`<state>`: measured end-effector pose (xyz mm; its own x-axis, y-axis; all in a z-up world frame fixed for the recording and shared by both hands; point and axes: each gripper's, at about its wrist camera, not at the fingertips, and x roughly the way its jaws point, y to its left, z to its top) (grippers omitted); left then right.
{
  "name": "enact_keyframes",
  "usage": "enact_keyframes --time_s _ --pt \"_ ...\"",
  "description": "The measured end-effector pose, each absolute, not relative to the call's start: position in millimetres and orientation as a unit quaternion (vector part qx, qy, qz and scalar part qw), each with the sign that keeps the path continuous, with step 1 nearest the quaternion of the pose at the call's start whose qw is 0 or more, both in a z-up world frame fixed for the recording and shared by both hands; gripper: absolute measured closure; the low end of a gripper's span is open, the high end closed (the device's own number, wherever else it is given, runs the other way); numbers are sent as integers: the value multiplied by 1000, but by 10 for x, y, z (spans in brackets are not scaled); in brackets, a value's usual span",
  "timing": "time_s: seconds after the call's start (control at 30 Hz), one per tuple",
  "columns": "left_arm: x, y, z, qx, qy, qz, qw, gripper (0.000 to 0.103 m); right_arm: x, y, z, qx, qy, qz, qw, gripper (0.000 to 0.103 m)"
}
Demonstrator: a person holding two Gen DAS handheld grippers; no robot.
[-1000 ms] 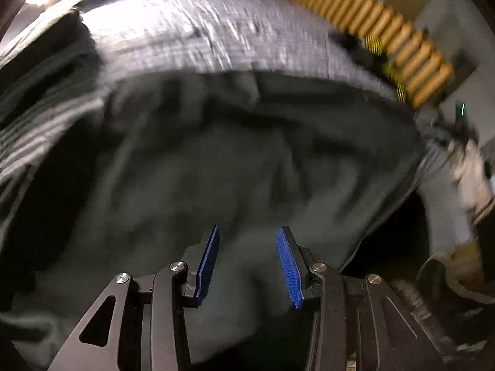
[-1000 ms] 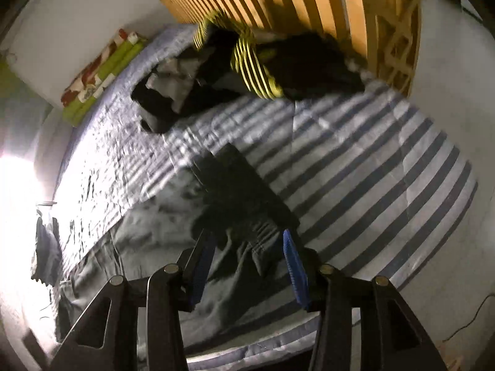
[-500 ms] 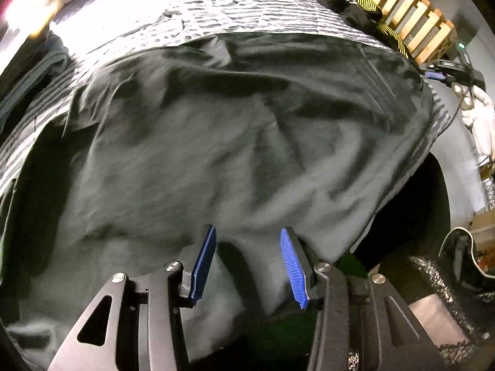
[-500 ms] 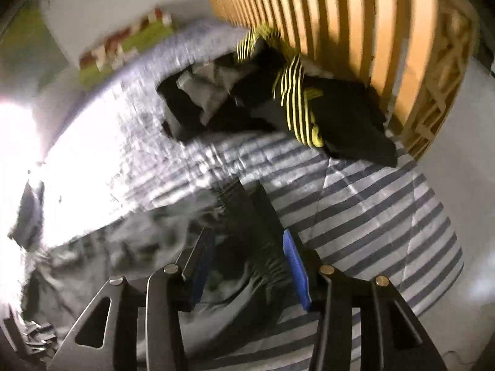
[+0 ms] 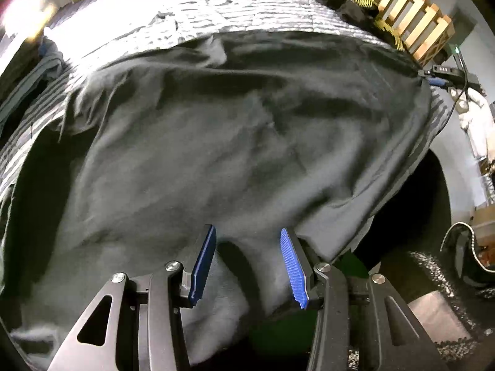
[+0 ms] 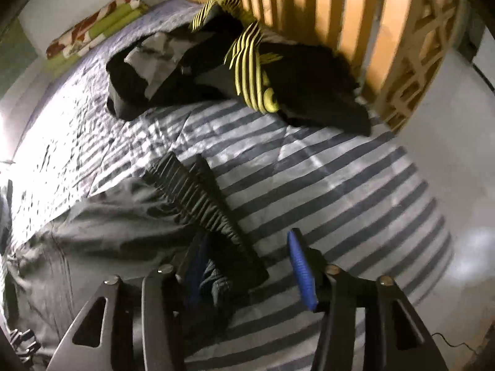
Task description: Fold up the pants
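pants (image 5: 235, 142) lie spread across the striped bed (image 6: 324, 167), dark grey, with the gathered waistband (image 6: 198, 198) toward the slatted headboard (image 6: 309, 9) and a hem hanging off the near edge. left gripper (image 5: 247, 259) hangs over that hem, jaws partly apart, cloth bunched between them but not clearly pinched. right gripper (image 6: 247, 266) sits at the waistband corner; its jaws have just been opening, partly apart, with fabric lying between and no pad pressing it. likely risk: closing on one layer only, so the fold drags crooked, or the loose hem slides off the bed. another pile of dark clothes (image 6: 247, 71) lies near enough to snag.
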<state>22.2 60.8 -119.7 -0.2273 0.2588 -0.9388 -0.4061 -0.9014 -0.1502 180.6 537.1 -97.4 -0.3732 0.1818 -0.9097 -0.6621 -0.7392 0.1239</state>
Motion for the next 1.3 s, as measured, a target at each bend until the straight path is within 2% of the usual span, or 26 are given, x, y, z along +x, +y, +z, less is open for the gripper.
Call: enact_keyframes --time_s 0.27,0.37,0.47,0.5,0.53,0.57,0.67,0.77,0.87,0.93,1.1,1.3 --pt "246 374 -936 -554 33 806 205 56 2117 5286 -1180 -466 360 768 251 49" --pt "264 289 -836 -543 1 817 193 56 2125 5181 -1177 -432 371 783 249 48" --pt "310 -29 -657 -523 -50 835 163 56 2028 5058 -1176 -430 355 794 242 56" --pt "330 -143 -583 -514 -67 841 152 56 2005 5030 -1177 -431 344 797 245 67" --pt "385 -326 -468 -501 -91 850 136 56 1990 5018 -1189 -429 346 800 238 84" --pt "429 -432 -378 -493 -102 855 124 56 1986 5032 -1231 -427 367 796 222 92" --pt "560 -850 -11 -461 -136 873 87 56 2002 5029 -1252 -418 383 794 220 96" --pt "598 -1074 367 -436 -120 890 51 56 1977 4990 -1190 -411 378 799 221 98" --pt "525 -1105 569 -427 -122 893 66 56 2014 5005 -1088 -381 399 806 215 98" --pt "451 -1000 452 -445 -126 882 91 56 2019 4977 -1046 -374 397 809 217 98" --pt "357 -293 -326 -508 -122 837 164 57 2062 4970 -1057 -367 411 805 220 98" --pt "216 820 -996 -553 -49 791 256 57 2135 5025 -1009 -345 432 806 213 98"
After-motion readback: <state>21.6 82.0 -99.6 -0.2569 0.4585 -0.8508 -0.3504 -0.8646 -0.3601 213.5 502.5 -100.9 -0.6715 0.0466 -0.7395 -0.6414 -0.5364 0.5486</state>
